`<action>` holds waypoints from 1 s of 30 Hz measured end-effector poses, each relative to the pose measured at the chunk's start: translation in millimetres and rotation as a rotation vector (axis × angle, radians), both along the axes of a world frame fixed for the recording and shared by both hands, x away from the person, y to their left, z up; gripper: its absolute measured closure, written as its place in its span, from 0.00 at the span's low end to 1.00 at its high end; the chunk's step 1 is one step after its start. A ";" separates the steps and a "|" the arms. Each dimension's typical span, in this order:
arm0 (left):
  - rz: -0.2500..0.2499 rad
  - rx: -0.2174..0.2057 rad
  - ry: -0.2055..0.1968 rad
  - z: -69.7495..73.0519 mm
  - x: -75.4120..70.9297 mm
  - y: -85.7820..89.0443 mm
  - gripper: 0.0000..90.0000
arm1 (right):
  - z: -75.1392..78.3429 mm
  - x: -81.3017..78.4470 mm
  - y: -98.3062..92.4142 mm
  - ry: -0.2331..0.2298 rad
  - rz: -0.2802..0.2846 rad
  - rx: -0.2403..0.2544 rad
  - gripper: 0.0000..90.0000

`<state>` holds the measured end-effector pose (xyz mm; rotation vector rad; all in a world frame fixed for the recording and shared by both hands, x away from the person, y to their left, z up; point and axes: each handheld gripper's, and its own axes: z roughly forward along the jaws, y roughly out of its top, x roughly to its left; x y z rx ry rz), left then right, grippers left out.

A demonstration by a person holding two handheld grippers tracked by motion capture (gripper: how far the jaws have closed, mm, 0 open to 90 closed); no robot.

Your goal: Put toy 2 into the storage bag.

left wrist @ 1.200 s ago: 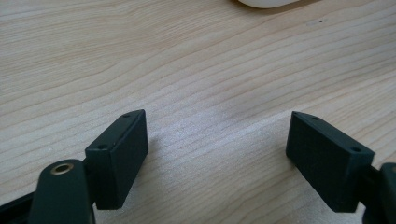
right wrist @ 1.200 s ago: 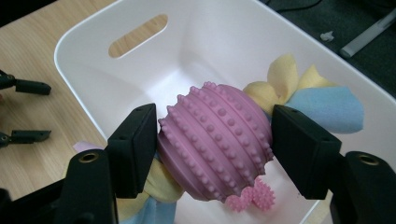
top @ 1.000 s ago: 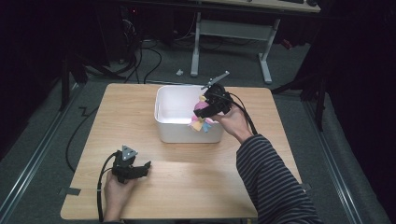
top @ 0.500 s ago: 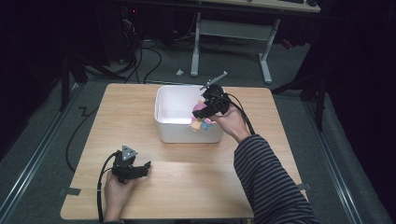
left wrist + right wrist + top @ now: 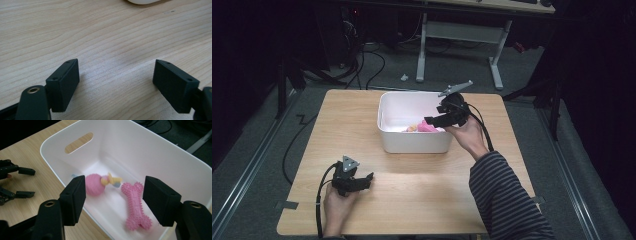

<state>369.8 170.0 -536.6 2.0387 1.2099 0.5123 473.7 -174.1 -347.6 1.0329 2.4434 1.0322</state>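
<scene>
A white bin (image 5: 414,144) stands in the middle of the wooden table. It holds a pink spiky ball (image 5: 94,184), a small yellow piece (image 5: 111,180) and a pink spiky bone (image 5: 136,205). My right gripper (image 5: 432,121) hangs over the bin's right side and points down into it. In its own view the right gripper (image 5: 113,195) is open, its jaws have just been closing a little, and nothing sits between the pads; the toys lie below. Near the front left, my left gripper (image 5: 364,181) rests on the table. In the left gripper view the left gripper (image 5: 116,77) is open over bare wood.
The table (image 5: 437,200) has bare wood in front of the bin. From the right gripper view, the left gripper (image 5: 26,182) lies beyond the bin's handle slot (image 5: 78,143). A desk frame (image 5: 459,30) and cables lie on the dark floor behind.
My right gripper has shifted slightly over the bin's right side. The left hand and its gripper have stayed put.
</scene>
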 end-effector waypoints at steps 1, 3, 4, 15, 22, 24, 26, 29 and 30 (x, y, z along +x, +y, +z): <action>0.000 0.000 0.000 0.0 0.0 0.0 0.24 | 1.0 -4.4 -5.2 -0.011 -0.008 0.007 0.40; -0.001 0.000 0.000 0.0 0.0 0.1 0.24 | 2.1 -10.7 -14.4 -0.028 -0.021 0.026 0.41; -0.001 0.000 0.000 0.0 0.0 0.1 0.24 | 2.5 -12.8 -17.8 -0.035 -0.026 0.028 0.41; -0.001 0.000 0.000 0.0 0.1 0.1 0.24 | 16.5 -47.7 -61.0 -0.101 -0.081 0.072 0.42; -0.002 0.000 0.000 0.0 0.2 0.0 0.24 | 16.4 -59.3 -83.0 -0.113 -0.120 0.105 0.43; -0.002 0.000 0.000 0.0 0.2 0.0 0.24 | 16.5 -62.1 -89.4 -0.121 -0.126 0.119 0.43; -0.002 -0.001 0.000 0.0 0.2 0.0 0.24 | 17.0 -65.2 -95.5 -0.129 -0.134 0.125 0.43; -0.002 -0.001 0.000 0.0 0.2 0.0 0.24 | 17.3 -71.6 -102.5 -0.150 -0.151 0.111 0.43; -0.002 -0.001 0.000 0.0 0.2 0.1 0.24 | 17.0 -73.9 -105.0 -0.151 -0.153 0.111 0.43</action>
